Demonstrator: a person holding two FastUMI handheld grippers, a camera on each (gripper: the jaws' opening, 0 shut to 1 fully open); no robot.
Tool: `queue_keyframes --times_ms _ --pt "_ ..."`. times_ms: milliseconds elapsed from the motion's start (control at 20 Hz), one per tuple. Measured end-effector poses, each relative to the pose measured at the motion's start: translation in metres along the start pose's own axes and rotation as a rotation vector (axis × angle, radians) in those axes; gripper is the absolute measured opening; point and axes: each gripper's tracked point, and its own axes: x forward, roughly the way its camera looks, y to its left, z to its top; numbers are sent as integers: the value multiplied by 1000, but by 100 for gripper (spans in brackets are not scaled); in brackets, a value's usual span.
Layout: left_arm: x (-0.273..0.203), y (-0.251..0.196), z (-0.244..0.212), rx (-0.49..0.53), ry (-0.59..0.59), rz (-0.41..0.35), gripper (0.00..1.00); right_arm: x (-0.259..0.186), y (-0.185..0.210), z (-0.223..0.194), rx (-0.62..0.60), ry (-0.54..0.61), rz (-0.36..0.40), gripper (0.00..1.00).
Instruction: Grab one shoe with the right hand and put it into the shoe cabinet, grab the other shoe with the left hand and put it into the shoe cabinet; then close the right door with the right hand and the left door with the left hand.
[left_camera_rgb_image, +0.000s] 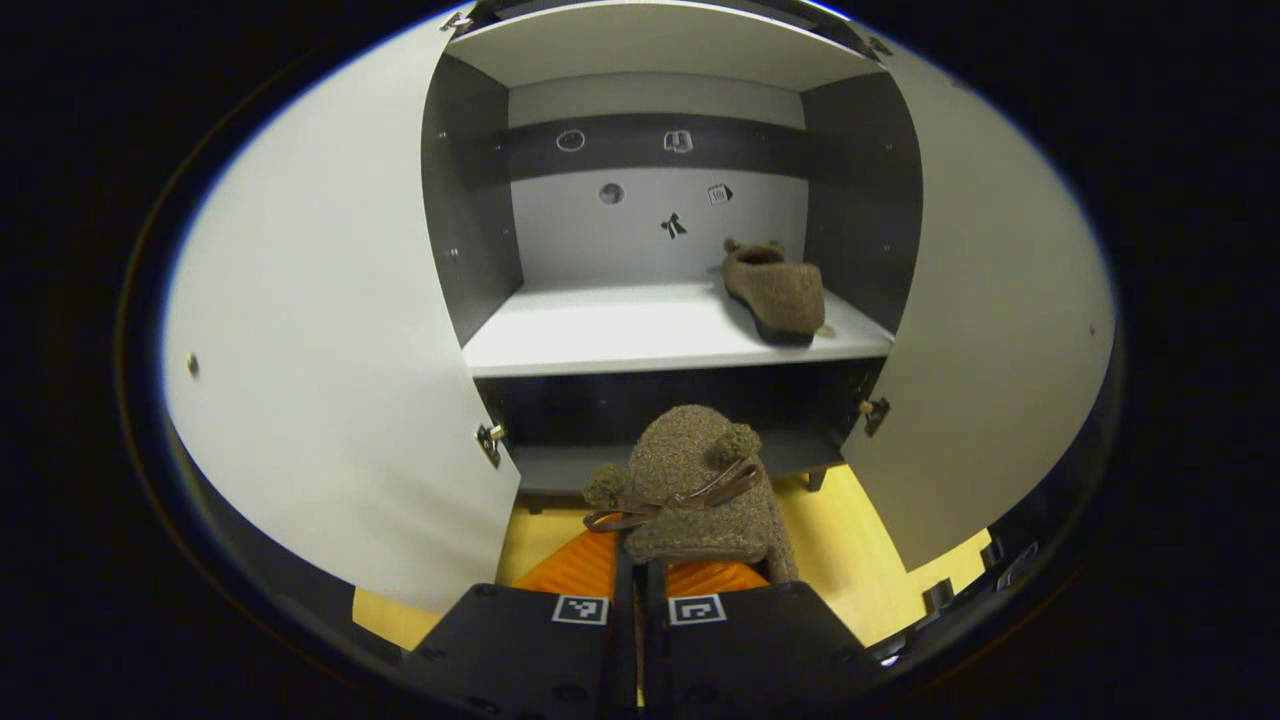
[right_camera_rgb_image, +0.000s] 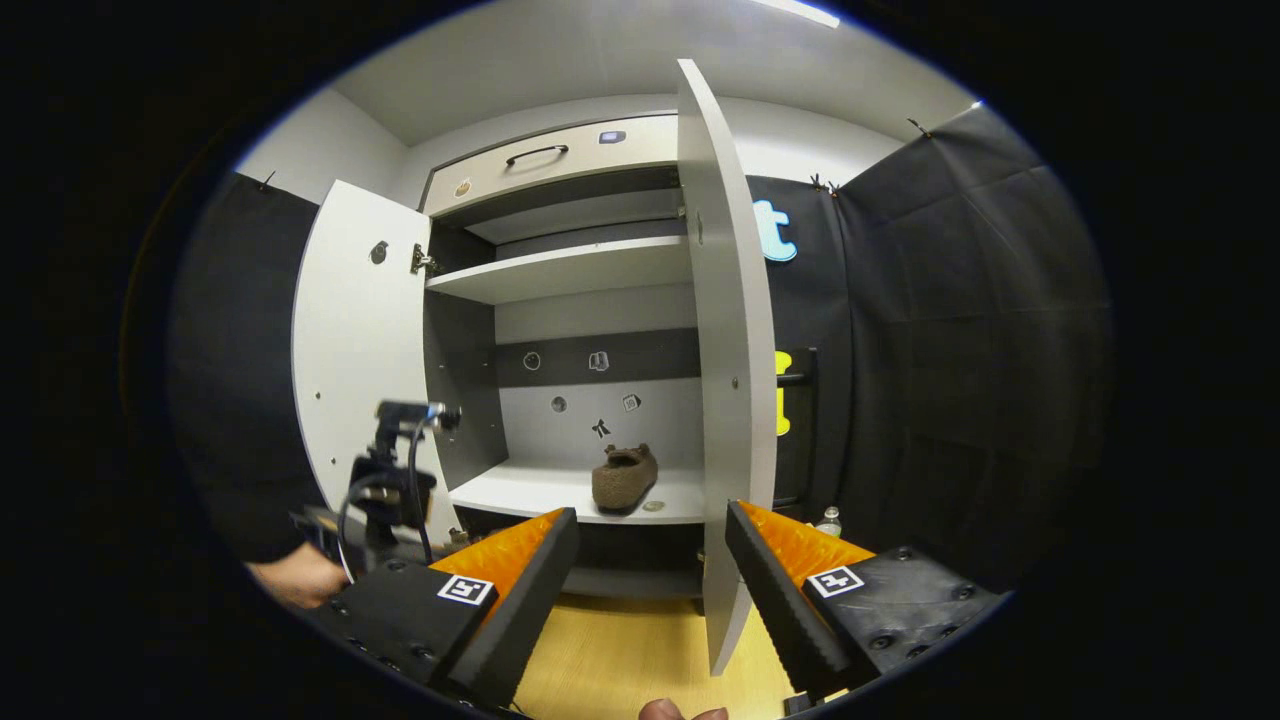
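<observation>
The left gripper (left_camera_rgb_image: 640, 585) pinches a brown fuzzy slipper (left_camera_rgb_image: 690, 490) by its heel end, toe pointing at the open shoe cabinet (left_camera_rgb_image: 650, 45), below and in front of the white middle shelf (left_camera_rgb_image: 620, 335). The other slipper (left_camera_rgb_image: 775, 290) already lies on that shelf, toward its right side. The right gripper (right_camera_rgb_image: 650, 570) hangs empty with fingers spread wide, near the edge of the right door (right_camera_rgb_image: 725, 400). The hold looks shallow, though the contact is hard to see, so the slipper could sag and slip out during the lift. Its toe could catch the shelf's front edge, or knock the placed slipper.
</observation>
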Motion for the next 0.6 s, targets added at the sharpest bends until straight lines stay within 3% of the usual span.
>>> queue_keyframes --times_ms 300,600 --pt "17 13 107 1 -86 18 7 -10 -13 4 22 -9 -20 98" --pt "80 24 175 -5 -84 52 7 -16 -36 6 35 -16 -72 98"
